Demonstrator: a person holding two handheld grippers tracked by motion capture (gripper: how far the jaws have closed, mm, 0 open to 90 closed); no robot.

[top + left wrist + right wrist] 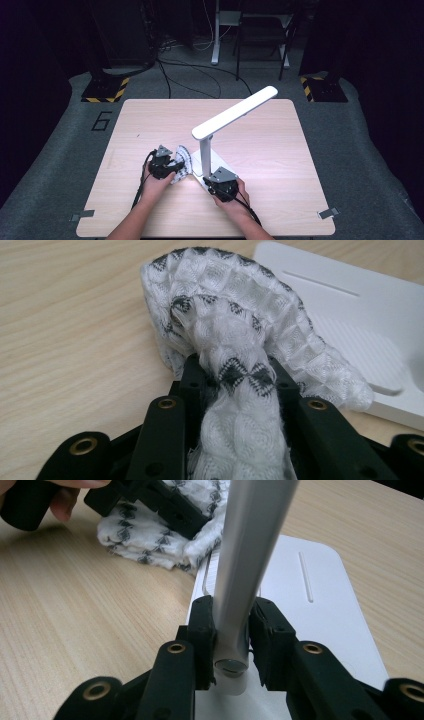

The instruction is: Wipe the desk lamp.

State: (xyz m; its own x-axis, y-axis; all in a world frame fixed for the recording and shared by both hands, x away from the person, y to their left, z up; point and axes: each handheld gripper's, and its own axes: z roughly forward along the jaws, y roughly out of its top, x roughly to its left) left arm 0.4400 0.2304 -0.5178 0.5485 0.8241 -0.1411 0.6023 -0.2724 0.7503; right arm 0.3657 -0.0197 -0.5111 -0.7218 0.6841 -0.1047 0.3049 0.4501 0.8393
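Clamping a bunched cloth [182,162], the left gripper [167,167] sits on the near-left part of the table [150,125], its black jaws nearly closed on a twisted rope of the fabric. In the left gripper view the cloth [235,340] is a soft white waffle weave with small dark diamond marks; it runs between the jaws and then balloons into a rounded wad ahead of them, resting on the pale wood and just overlapping the edge of the lamp's base [370,335].

To its right stands the lamp [232,117]: white, with a flat rectangular base [197,167], a slim upright post and a long straight head tilting up and away to the right. The base is smooth matt plastic with a thin groove and a finely ribbed patch.

Farther right, the right gripper [220,186] grasps the post low down, close to the base. In the right gripper view the post [245,555] is a smooth grey-white bar squeezed between the two jaws, their pads pressing its sides just above a round hinge pin. Beyond it lie the cloth [145,540] and the other hand [65,502] on its gripper.

The table is light wood-grain laminate with rounded corners.
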